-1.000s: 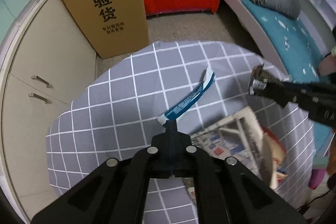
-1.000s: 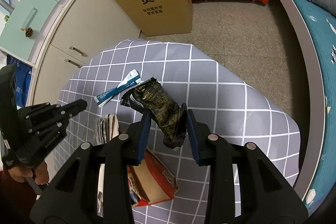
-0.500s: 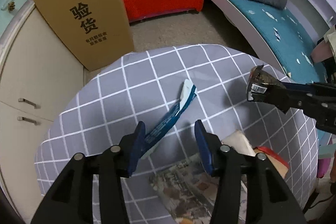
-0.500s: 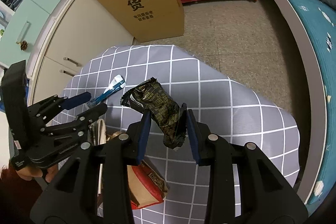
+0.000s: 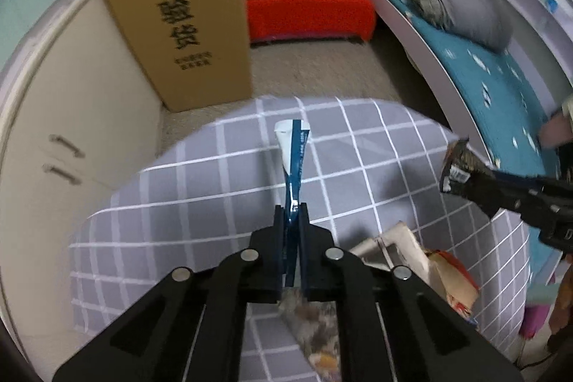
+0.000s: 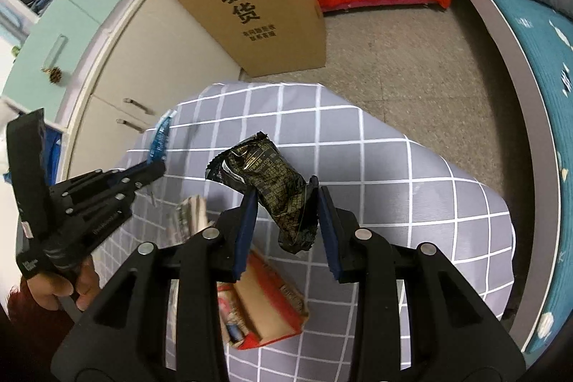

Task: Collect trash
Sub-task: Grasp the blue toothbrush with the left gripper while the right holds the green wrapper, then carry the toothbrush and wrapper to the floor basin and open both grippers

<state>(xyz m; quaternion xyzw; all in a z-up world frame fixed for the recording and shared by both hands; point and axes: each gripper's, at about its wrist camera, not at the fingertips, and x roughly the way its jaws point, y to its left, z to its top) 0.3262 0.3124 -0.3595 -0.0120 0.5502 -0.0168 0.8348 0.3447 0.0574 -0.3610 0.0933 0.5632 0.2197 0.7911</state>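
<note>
A long blue-and-white wrapper (image 5: 293, 149) sticks out ahead of my left gripper (image 5: 292, 213), which is shut on its near end; it hangs above the grey checked tablecloth (image 5: 179, 203). The right wrist view shows that same left gripper (image 6: 157, 167) at the left with the blue wrapper (image 6: 160, 138) pointing up from it. My right gripper (image 6: 286, 199) is shut on a crumpled black snack wrapper (image 6: 265, 174) held over the cloth (image 6: 394, 167). In the left wrist view the right gripper (image 5: 465, 178) reaches in from the right with the black wrapper (image 5: 456, 160).
A folded newspaper (image 5: 308, 321) and a red-and-brown paper carton (image 6: 265, 314) lie on the table near me. A tall cardboard box (image 5: 186, 34) leans on white cabinets (image 5: 71, 131) beyond the table. A bed (image 5: 501, 95) runs along the right, with a red bench (image 5: 308, 13) behind.
My left gripper opened, dropped around the blue wrapper on the cloth, closed on it and raised it off the table. The right gripper kept still with the black wrapper.
</note>
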